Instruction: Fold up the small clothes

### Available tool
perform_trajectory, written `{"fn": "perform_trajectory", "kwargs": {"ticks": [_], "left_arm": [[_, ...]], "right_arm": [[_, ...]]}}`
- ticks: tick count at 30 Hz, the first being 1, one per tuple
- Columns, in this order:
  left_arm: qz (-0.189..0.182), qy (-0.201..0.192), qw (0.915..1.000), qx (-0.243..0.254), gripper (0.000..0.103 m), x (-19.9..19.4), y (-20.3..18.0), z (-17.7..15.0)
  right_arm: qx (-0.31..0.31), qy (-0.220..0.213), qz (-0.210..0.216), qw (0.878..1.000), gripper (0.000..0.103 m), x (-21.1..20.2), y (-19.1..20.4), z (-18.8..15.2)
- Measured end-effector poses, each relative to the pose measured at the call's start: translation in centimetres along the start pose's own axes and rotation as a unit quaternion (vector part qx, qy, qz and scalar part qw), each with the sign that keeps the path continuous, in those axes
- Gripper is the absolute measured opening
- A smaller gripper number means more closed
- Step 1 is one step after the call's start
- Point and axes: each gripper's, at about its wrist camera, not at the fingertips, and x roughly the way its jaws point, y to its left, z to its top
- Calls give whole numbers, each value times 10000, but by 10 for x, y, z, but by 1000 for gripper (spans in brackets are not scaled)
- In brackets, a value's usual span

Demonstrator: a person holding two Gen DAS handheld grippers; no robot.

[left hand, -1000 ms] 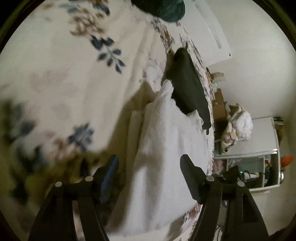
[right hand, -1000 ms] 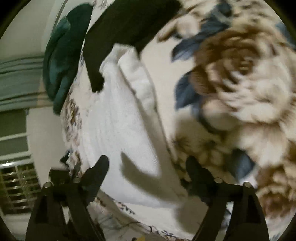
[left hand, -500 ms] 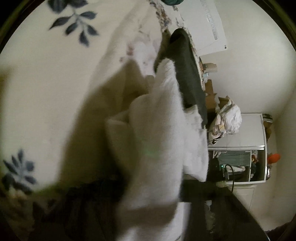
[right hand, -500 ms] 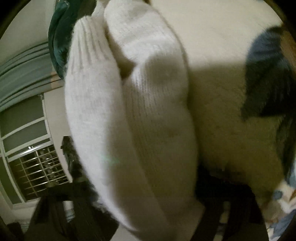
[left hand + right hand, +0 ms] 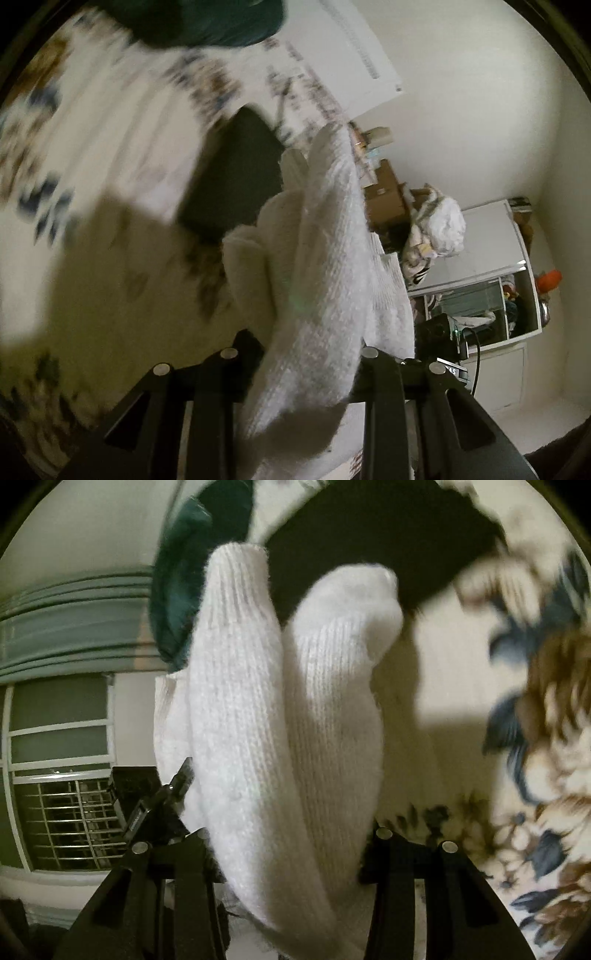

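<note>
A white knitted garment (image 5: 314, 273) is bunched up between the fingers of my left gripper (image 5: 306, 354), which is shut on it and holds it above the floral bedspread (image 5: 92, 155). The same white garment (image 5: 288, 716) fills the middle of the right wrist view, folded into two thick rolls, and my right gripper (image 5: 291, 849) is shut on it too. The fingertips of both grippers are hidden in the cloth. A black garment (image 5: 236, 184) lies flat on the bed behind it and also shows in the right wrist view (image 5: 388, 528).
A dark teal garment (image 5: 207, 18) lies at the far end of the bed and shows in the right wrist view (image 5: 184, 576). Beyond the bed edge stand cardboard boxes (image 5: 384, 195), a white cabinet (image 5: 491, 266) with a clothes pile, and a barred window (image 5: 66, 805).
Both grippers were open over the flat white garment a second ago. They closed on it and have lifted it off the bed, so it now hangs bunched between them.
</note>
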Motion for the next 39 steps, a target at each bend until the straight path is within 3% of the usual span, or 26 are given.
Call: {"fn": "perform_trajectory", "kwargs": {"ticks": [4, 8, 15, 19, 23, 26, 28, 30, 32, 34, 36, 37, 39], "left_arm": [[-142, -136, 9995, 252, 25, 17, -36, 47], [-241, -199, 9987, 408, 25, 58, -54, 110], [68, 231, 9990, 368, 25, 157, -1, 171], [398, 669, 9963, 371, 26, 196, 27, 169], [460, 748, 9956, 321, 30, 204, 41, 161], [679, 701, 9947, 324, 31, 198, 38, 158], [1028, 614, 9918, 450, 34, 189, 28, 154], [1529, 449, 9840, 799, 36, 179, 13, 146], [2035, 262, 9727, 1087, 38, 169, 0, 138], [2583, 54, 9573, 1301, 49, 158, -13, 127], [2969, -125, 9448, 1384, 75, 150, -21, 119], [3160, -222, 9371, 1465, 80, 146, -28, 112], [3395, -406, 9249, 1661, 90, 138, -42, 101]], "right_arm": [[-199, -366, 29, 9991, 46, -48, 34, 45], [-329, -731, 55, 9968, 46, -76, 53, 113], [-114, -838, -201, 9962, 46, -51, 20, 221], [122, -642, -539, 9964, 46, -11, -17, 257], [277, -505, -591, 9966, 47, -1, -48, 268], [160, -396, -733, 9964, 55, -1, -47, 272], [5, -337, -993, 9945, 63, -2, -39, 272], [-363, -418, -1569, 9861, 69, -8, -22, 270], [-721, -598, -2232, 9703, 73, -14, -5, 261], [-912, -803, -2847, 9509, 74, -19, 11, 249], [-1008, -1034, -3396, 9294, 81, -25, 25, 234], [-1047, -1125, -3568, 9214, 85, -29, 30, 228], [-1193, -1356, -3972, 8998, 103, -35, 41, 210]]}}
